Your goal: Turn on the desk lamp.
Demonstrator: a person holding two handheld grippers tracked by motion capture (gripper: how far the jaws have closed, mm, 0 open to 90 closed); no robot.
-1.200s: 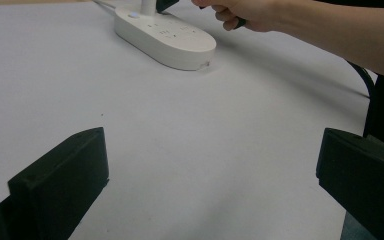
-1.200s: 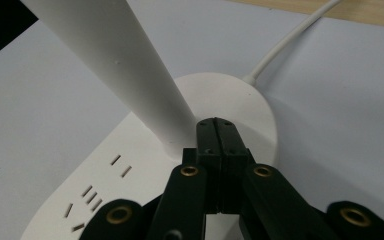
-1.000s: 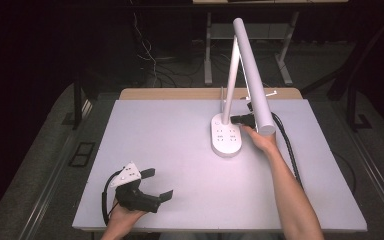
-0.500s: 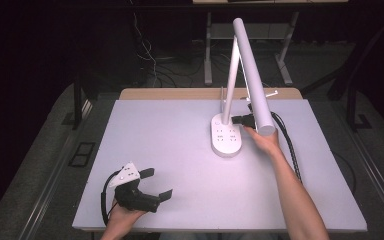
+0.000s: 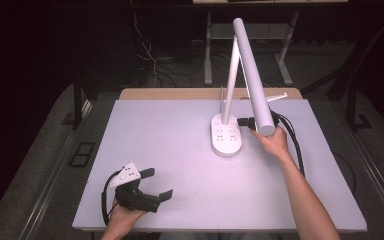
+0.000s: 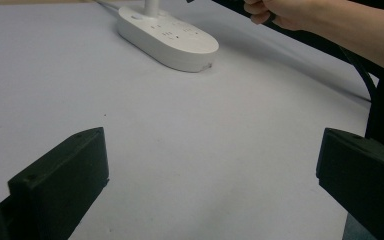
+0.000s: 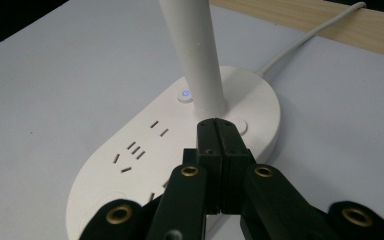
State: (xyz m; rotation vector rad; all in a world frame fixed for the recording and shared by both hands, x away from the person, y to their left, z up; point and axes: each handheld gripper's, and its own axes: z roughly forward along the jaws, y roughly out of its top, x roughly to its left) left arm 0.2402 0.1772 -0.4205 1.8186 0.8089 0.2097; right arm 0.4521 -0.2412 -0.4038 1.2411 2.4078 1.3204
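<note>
While I survey from above: table (image 5: 180, 165), white-topped. Desk lamp (image 5: 226, 137), oval socket base right of centre, stem upright. My right gripper (image 7: 219, 131), jaws pressed together, empty, just over that base, possibly touching. My left gripper (image 5: 152, 184), jaws wide, empty, near edge.

I see open bench (image 5: 180, 150) between my two hands (nothing lying there). At the far right the lamp (image 5: 250, 65) base, stalk and slanted head block the way, its cord (image 5: 275, 97) behind.
</note>
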